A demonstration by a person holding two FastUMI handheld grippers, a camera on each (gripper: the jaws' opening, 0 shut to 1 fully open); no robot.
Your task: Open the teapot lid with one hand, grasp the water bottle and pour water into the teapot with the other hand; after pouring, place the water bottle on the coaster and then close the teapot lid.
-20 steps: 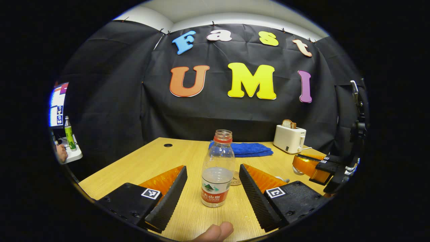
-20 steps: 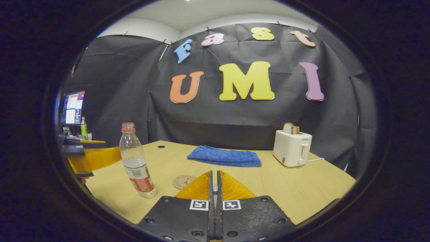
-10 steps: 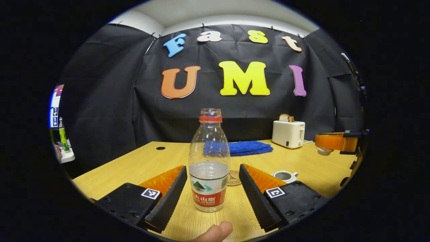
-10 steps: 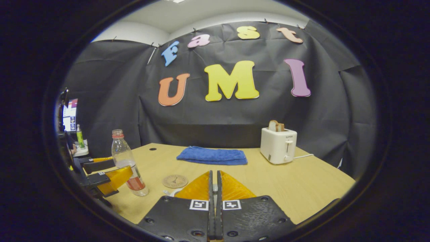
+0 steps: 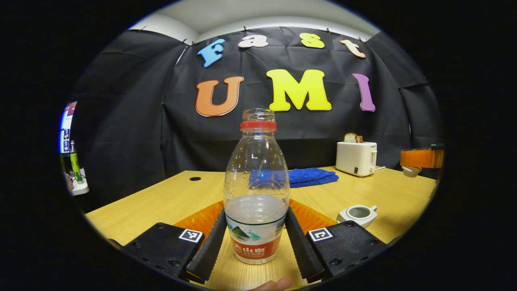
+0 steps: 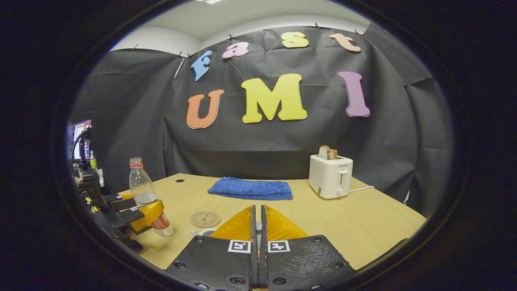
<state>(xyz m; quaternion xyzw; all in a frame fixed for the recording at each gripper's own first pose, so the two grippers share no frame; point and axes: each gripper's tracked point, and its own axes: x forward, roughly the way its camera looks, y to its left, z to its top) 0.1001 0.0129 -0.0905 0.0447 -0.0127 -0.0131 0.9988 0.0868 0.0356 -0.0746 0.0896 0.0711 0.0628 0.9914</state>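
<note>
The water bottle [image 5: 257,190] stands upright on the table [image 5: 161,202], uncapped, with water filling roughly its lower third. The left gripper [image 5: 256,238] has its two fingers closed in against the bottle's lower body at the label, one on each side, so the jaws look clamped on it, though the base still rests on the wood. In the right gripper view the same bottle [image 6: 145,194] sits at the table's left edge with that gripper around it.

Just to the right of the bottle sits the teapot [image 5: 358,214], its mouth open and no lid on it. The right gripper [image 6: 257,226] has its jaws together; farther off in the left gripper view it [image 5: 420,159] hangs above the table with a small pale piece under it, likely the lid [image 5: 410,171], but whether the fingers pinch it cannot be told. The coaster [image 6: 205,219] lies flat between bottle and teapot, near both. Behind are a folded blue towel [image 6: 250,189] and a toaster [image 6: 330,176].

The risks ahead: the grip sits low on a smooth, thin-walled bottle, so it may slip or twist when tilted; squeezing harder could push water out of the open neck. The teapot's mouth is small, so a fast tilt would likely spill onto the table.
</note>
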